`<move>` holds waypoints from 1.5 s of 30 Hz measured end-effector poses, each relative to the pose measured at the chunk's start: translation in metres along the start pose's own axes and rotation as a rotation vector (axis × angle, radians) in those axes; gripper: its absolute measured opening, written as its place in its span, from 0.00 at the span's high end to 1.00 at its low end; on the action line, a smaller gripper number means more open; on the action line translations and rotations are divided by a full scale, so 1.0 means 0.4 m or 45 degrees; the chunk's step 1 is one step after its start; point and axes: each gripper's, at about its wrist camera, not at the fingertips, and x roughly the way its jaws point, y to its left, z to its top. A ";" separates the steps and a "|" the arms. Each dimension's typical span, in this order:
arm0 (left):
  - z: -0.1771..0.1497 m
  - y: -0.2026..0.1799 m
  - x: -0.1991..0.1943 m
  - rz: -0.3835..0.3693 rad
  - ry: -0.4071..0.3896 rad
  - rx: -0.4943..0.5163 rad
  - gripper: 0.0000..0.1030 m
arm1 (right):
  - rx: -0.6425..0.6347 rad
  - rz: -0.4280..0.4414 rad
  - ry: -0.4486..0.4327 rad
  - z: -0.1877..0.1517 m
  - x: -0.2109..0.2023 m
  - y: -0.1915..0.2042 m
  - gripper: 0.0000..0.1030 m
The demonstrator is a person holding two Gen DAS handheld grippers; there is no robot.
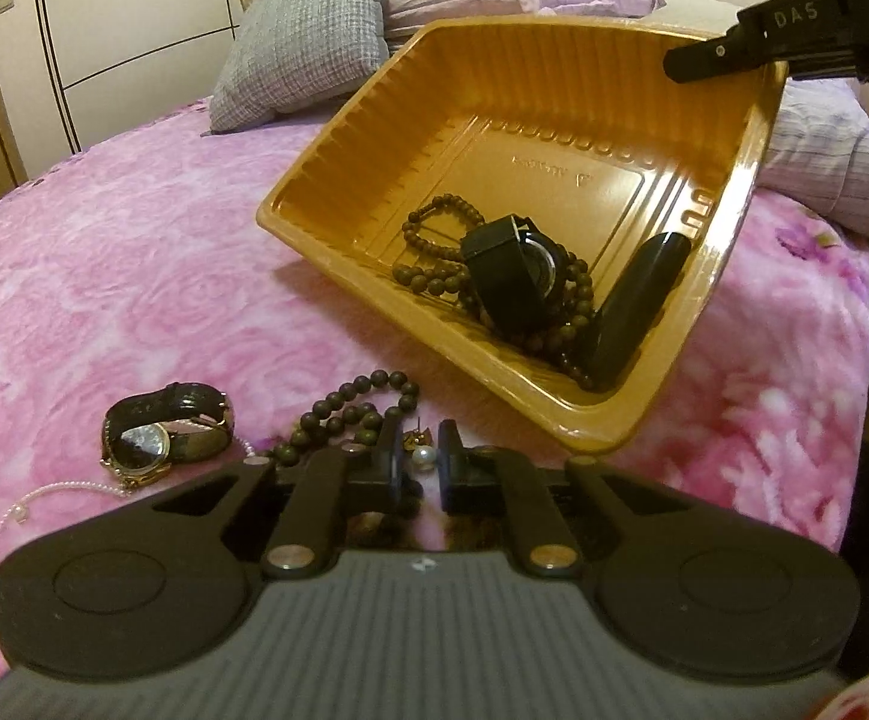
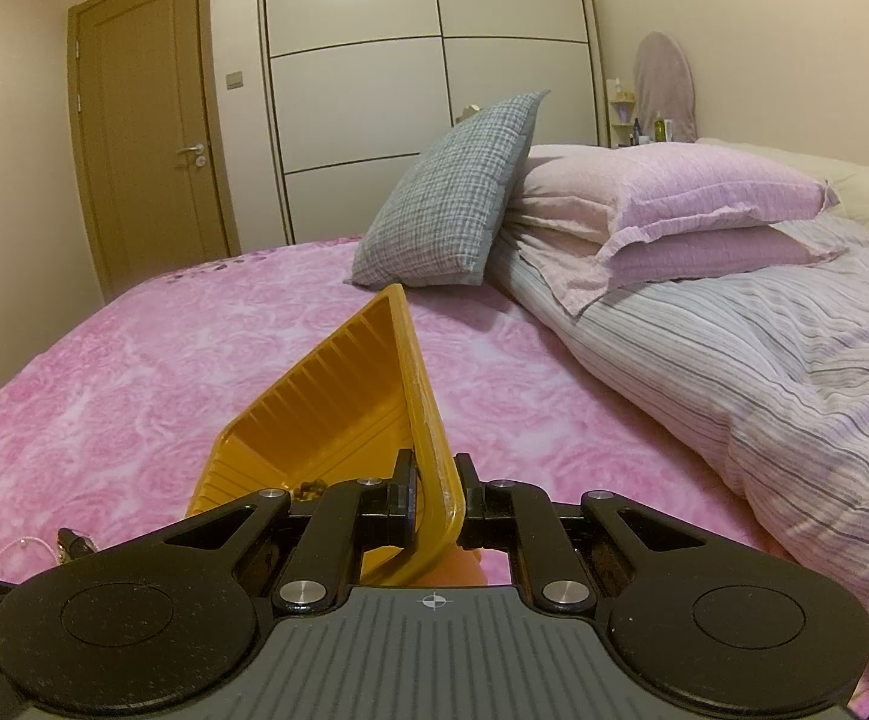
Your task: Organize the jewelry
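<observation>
We take the gold plastic tray (image 1: pixel 554 120) as our landmark. It sits tilted on the pink blanket (image 1: pixel 104 240), its far corner raised by the right gripper (image 2: pixel 434 495), whose jaws are clamped on the tray's rim; the left wrist view shows the same tool at that upper corner.

Inside the tray, gathered in its low near corner, we note a strand of brown wooden beads (image 1: pixel 434 252), a black watch (image 1: pixel 512 276) and a black oblong case (image 1: pixel 632 312).

Outside the tray, just before its near edge, lie more wooden beads (image 1: pixel 344 402), a small pearl earring (image 1: pixel 422 457), a gold-cased watch (image 1: pixel 164 432) on a dark strap, and a thin pearl chain (image 1: pixel 62 489) farthest from the tray.

The left gripper (image 1: pixel 419 462) points down at the earring. Its jaws stand narrowly apart with the pearl between them; we see no pad pressing on it.

Handling judgement: the earring looks very light, hard and round, so we expect it to slip or roll out of a pinch. The soft blanket gives under pressure and may let it sink. We advise closing squarely across the pearl, not on its gold fitting. The tray appears thin and flexible; a rim grip will bend it, and a steeper tilt could spill its contents.
</observation>
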 end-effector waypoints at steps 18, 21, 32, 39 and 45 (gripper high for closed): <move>0.122 -0.010 -0.085 -0.151 -0.180 -0.100 0.90 | 0.000 0.000 0.000 0.000 0.000 0.001 0.89; 0.135 -0.029 -0.066 -0.181 -0.179 -0.090 0.90 | 0.000 0.000 0.000 0.001 -0.001 0.003 0.89; 0.103 -0.007 -0.084 -0.100 -0.170 -0.106 0.74 | 0.003 0.002 -0.002 0.002 -0.001 0.006 0.89; 0.030 0.108 -0.154 0.129 -0.144 -0.173 0.73 | 0.003 0.004 -0.007 0.002 -0.004 0.008 0.89; -0.035 0.196 -0.202 0.289 -0.095 -0.233 0.73 | 0.002 0.003 -0.006 0.003 -0.004 0.009 0.89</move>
